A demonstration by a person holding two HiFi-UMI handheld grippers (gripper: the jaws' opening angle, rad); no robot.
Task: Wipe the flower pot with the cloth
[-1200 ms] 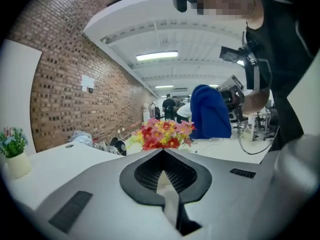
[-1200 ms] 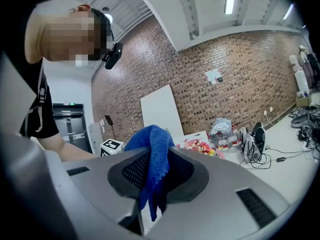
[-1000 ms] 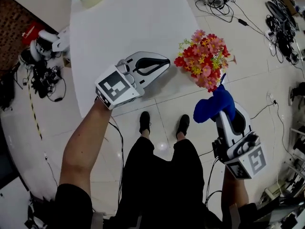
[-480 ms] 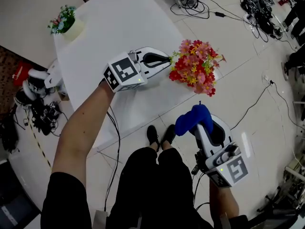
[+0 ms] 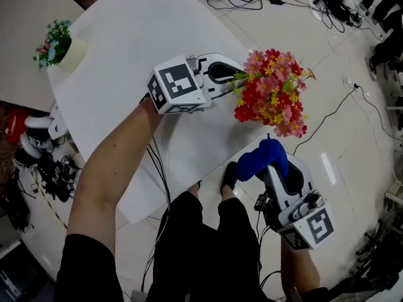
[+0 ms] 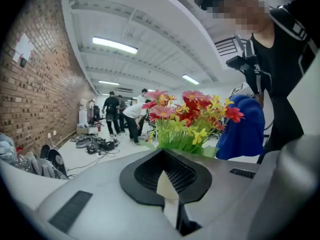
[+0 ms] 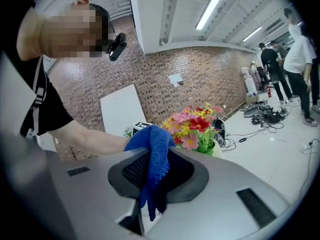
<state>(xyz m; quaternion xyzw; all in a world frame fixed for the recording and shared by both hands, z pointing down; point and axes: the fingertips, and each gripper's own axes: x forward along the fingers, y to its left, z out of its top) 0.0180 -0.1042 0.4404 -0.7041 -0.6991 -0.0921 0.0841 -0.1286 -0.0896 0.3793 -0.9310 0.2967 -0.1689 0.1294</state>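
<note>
A bunch of red, pink and yellow flowers (image 5: 274,93) stands in a cream flower pot (image 7: 218,148). In the head view the blooms hide the pot. My left gripper (image 5: 232,80) is shut on the pot's cream rim (image 6: 166,190) and holds it by the white table's near edge. The flowers (image 6: 192,116) rise just beyond its jaws. My right gripper (image 5: 272,168) is shut on a blue cloth (image 5: 263,158), a little below the flowers and apart from them. The bunched cloth (image 7: 152,154) hangs out between the right jaws.
The white table (image 5: 145,36) carries a second small potted plant (image 5: 60,46) at its far left corner. Cables and gear (image 5: 38,168) lie on the tiled floor around it. Several people (image 6: 122,116) stand far off in the room.
The head view has swung, so the table now sits more to the left. Both grippers keep their holds. The cloth has dropped slightly away from the flowers.
</note>
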